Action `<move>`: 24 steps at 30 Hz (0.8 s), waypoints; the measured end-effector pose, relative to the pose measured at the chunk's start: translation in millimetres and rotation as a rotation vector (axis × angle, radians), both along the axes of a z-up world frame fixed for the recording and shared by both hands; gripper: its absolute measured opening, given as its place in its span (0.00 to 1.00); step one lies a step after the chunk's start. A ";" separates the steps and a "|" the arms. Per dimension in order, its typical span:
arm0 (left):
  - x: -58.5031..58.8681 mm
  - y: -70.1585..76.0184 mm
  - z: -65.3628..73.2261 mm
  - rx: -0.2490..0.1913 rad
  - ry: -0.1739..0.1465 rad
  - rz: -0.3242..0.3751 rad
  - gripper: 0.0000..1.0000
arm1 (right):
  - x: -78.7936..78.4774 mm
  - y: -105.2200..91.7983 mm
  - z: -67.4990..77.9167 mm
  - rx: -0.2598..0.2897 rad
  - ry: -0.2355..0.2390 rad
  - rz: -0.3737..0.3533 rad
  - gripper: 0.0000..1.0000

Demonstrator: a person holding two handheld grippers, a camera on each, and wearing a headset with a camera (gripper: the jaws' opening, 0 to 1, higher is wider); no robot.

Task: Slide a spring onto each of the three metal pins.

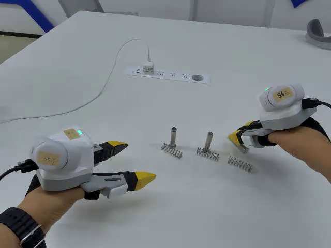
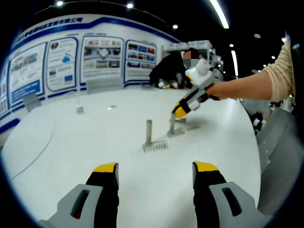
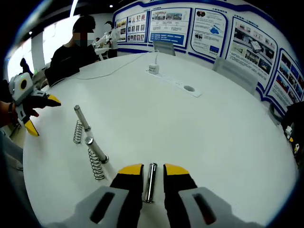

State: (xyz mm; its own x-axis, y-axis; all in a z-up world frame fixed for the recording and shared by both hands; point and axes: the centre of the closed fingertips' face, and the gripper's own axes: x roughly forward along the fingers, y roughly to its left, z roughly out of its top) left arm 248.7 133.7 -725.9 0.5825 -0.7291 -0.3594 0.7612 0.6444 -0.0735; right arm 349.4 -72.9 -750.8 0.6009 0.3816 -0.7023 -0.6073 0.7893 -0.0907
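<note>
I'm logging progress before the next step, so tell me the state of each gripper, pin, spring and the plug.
Left gripper: open, empty.
Right gripper: nearly shut, grip unclear.
Right pin: between that gripper's jaws, bare.
Left pin: upright, bare.
Middle pin: upright, bare.
Springs: all three lying flat, off the pins.
Plug: in the socket strip.

My left gripper (image 1: 132,161) sits low at the near left with its jaws spread wide and yellow tips pointing right. The left hand (image 1: 51,201) grips it from beneath (a black strap (image 1: 20,225) on that wrist). My right gripper (image 1: 238,140) reaches in from the right, tips angled down, jaws closed on a metal pin (image 3: 151,183), with the right hand (image 1: 297,142) wrapped behind it.
</note>
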 end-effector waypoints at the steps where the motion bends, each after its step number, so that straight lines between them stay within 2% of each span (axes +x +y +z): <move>1: 0.0 -0.2 -0.1 -0.001 0.001 0.000 0.64 | 0.2 0.1 -1.6 -0.003 0.005 -0.001 0.17; 19: -0.1 -1.7 -2.0 -0.002 0.006 0.001 0.63 | 1.5 1.3 -15.0 -0.004 0.068 -0.024 0.10; 24: -0.1 -0.8 -2.8 -0.003 0.008 0.004 0.63 | 2.0 1.0 -15.3 0.018 0.087 -0.041 0.10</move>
State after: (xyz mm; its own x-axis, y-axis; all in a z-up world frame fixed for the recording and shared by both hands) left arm 248.6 132.9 -728.7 0.5825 -0.7279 -0.3617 0.7580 0.6471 -0.0817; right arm 351.3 -71.9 -766.1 0.5534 0.3709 -0.7458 -0.5793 0.8148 -0.0246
